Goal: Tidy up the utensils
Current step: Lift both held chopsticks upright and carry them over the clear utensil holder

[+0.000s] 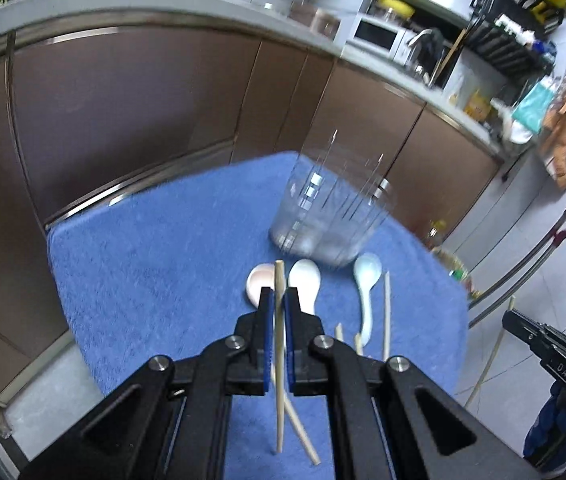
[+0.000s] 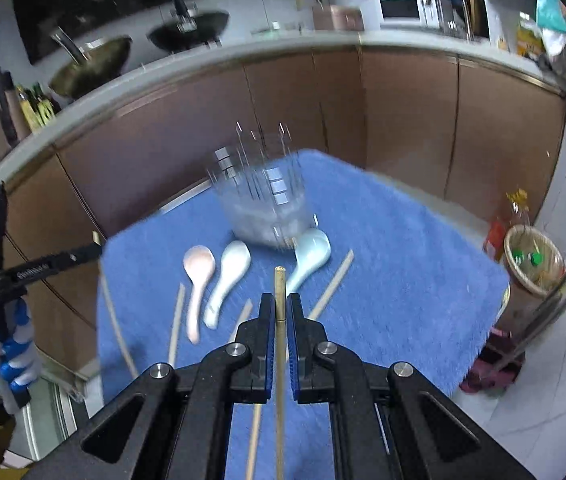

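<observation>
My left gripper (image 1: 279, 300) is shut on a pale wooden chopstick (image 1: 279, 360), held above the blue cloth (image 1: 155, 264). My right gripper (image 2: 279, 306) is shut on another chopstick (image 2: 279, 360), its tip pointing toward the clear glass cup (image 2: 263, 200). The cup (image 1: 331, 208) stands upright at the cloth's far side. A pink spoon (image 2: 197, 276), a white spoon (image 2: 227, 280) and a pale blue spoon (image 2: 309, 256) lie in front of it. More chopsticks (image 2: 331, 284) lie loose on the cloth, and one (image 1: 301, 432) crosses under the held one.
Brown cabinets (image 1: 143, 100) and a countertop curve behind the table. A woven bin (image 2: 533, 264) stands on the floor to the right. The left gripper shows in the right wrist view (image 2: 43, 268) at the cloth's left edge.
</observation>
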A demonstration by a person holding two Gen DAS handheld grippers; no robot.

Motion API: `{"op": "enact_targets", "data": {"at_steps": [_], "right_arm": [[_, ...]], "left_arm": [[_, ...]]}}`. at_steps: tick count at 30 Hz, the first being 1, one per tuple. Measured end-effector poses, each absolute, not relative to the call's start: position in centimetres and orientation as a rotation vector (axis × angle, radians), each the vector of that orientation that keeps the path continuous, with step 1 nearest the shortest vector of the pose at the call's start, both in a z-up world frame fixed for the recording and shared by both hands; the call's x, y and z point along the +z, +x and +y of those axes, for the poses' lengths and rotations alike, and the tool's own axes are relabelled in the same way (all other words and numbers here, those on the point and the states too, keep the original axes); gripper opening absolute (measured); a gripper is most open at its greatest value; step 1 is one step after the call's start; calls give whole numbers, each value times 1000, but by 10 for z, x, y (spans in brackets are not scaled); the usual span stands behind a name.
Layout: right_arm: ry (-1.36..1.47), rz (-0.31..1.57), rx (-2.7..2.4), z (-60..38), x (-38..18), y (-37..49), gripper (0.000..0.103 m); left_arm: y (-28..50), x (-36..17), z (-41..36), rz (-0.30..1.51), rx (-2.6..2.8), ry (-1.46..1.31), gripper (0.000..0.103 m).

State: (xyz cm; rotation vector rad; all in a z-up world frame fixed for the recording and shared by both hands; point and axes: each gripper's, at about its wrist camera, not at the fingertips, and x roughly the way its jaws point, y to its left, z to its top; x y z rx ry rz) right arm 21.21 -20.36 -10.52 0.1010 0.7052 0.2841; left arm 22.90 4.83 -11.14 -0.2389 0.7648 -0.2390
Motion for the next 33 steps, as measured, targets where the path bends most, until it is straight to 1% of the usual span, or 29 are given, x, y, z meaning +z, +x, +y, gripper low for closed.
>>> {"op": "enact_targets", "data": {"at_steps": [6,13,17,21,25,33], "right_arm": [[138,554,335,-199,-57,232,6],[185,358,372,-198,-5,273,6],[188,268,390,-192,11,301,6],[184,213,392,-189,13,327,6],[172,187,375,-188,3,352,6],[141,189,299,-183,-44,390,6]], "left_arm": [[251,-61,40,654,-263,-257,4],[303,-1,27,515,-254,-280,4],[336,14,16,482,-253,-268,4],[363,17,2,470,-245,-236,4],[386,6,-12,473,-224,-198,4],[415,-31,-33,495,-196,-151,4]]}}
